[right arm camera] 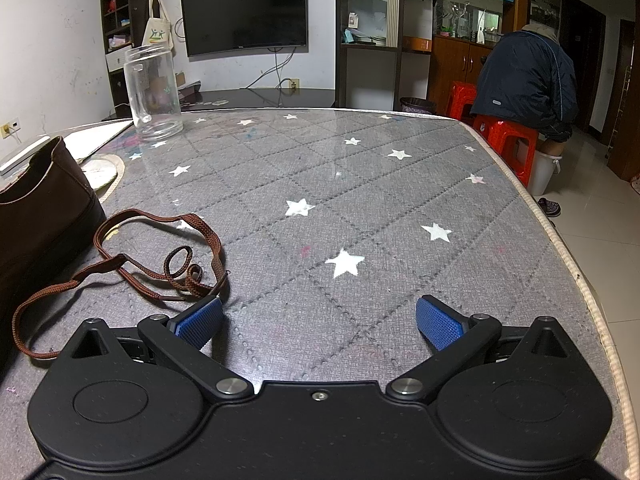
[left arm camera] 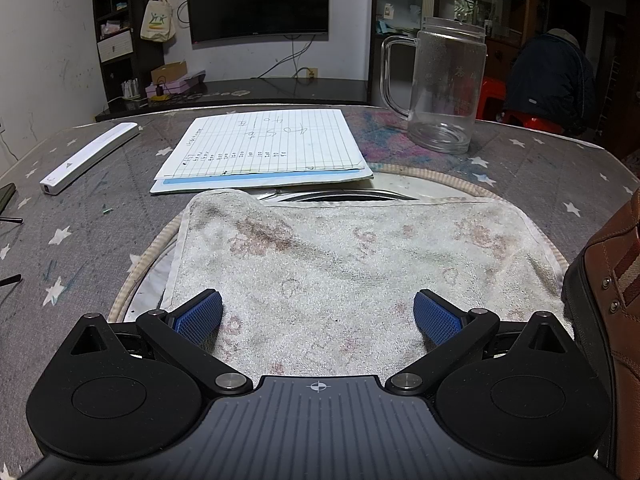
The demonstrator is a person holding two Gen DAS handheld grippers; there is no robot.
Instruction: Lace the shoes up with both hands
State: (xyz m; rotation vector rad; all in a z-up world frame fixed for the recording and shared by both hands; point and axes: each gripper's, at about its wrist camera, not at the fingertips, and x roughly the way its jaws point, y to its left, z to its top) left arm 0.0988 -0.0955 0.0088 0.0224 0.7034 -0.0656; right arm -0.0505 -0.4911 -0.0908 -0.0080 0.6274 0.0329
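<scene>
We see only a cropped edge of the shoe [left arm camera: 616,280] on the worktop [right arm camera: 360,200], its lace [right arm camera: 120,264] loose beside it, the glass jug [left arm camera: 444,88] empty, and left claw [left arm camera: 318,312] and right claw [right arm camera: 318,318] wide open, holding nothing.

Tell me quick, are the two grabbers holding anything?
Left gripper: open, holding nothing, over the towel.
Right gripper: open, holding nothing; the shoelace lies beside it.
</scene>
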